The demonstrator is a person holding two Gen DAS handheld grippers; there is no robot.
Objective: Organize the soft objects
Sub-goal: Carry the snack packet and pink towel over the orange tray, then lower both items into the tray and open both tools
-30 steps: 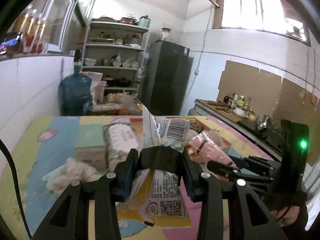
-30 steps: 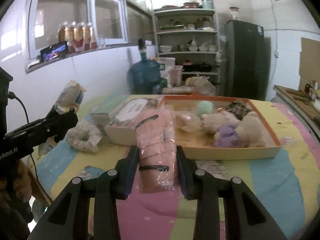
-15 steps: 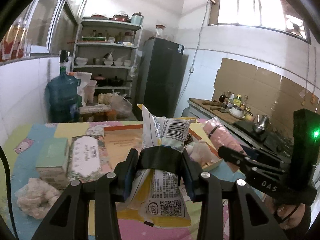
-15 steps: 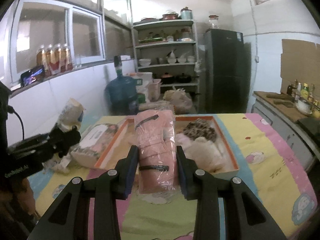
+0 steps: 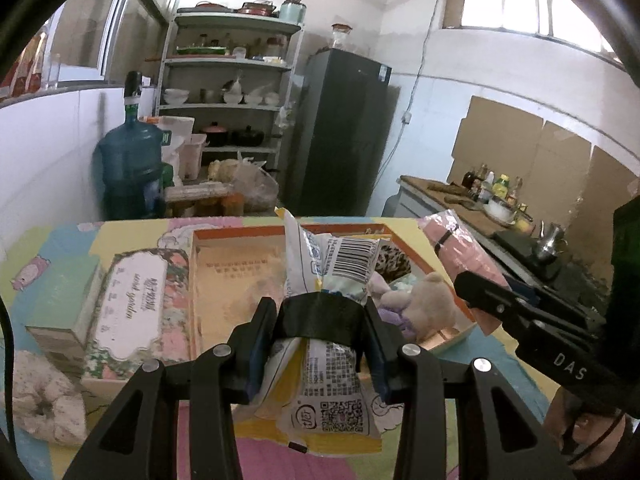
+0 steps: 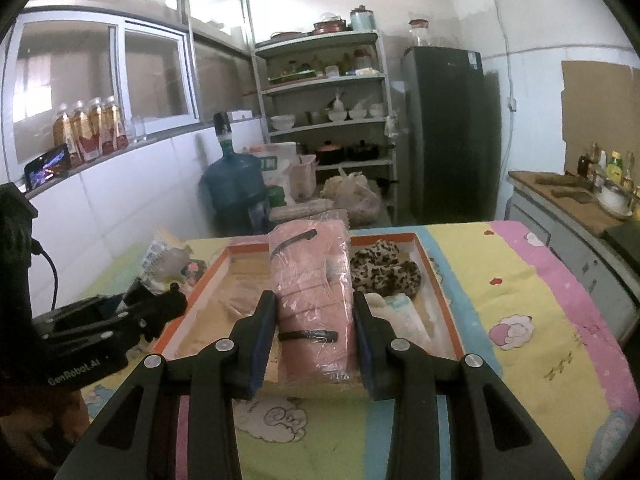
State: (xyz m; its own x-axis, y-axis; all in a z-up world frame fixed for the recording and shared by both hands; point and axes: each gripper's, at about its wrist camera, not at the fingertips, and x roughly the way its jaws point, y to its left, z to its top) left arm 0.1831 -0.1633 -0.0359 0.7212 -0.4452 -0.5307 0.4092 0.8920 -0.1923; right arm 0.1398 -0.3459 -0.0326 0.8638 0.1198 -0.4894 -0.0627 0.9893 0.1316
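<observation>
My left gripper (image 5: 318,322) is shut on a white and yellow plastic packet (image 5: 328,264) with a barcode, held above the near edge of the orange-rimmed tray (image 5: 240,234). My right gripper (image 6: 314,316) is shut on a pink wrapped pack (image 6: 312,280), held over the same tray (image 6: 438,280). The pink pack also shows in the left wrist view (image 5: 464,252), at the tray's right side. In the tray lie a beige plush bear (image 5: 430,300), a leopard-print soft item (image 6: 384,268) and a pale folded item (image 6: 404,312).
A floral box (image 5: 134,308) and a green box (image 5: 64,300) stand left of the tray. A fluffy white ring (image 5: 40,400) lies at the near left. The table has a colourful cartoon cloth (image 6: 520,300). Beyond it are a water jug (image 5: 130,168), shelves and a fridge.
Both grippers have moved forward and closer to the tray with their loads still held. The right gripper has swung from the tray's side to face along it.
</observation>
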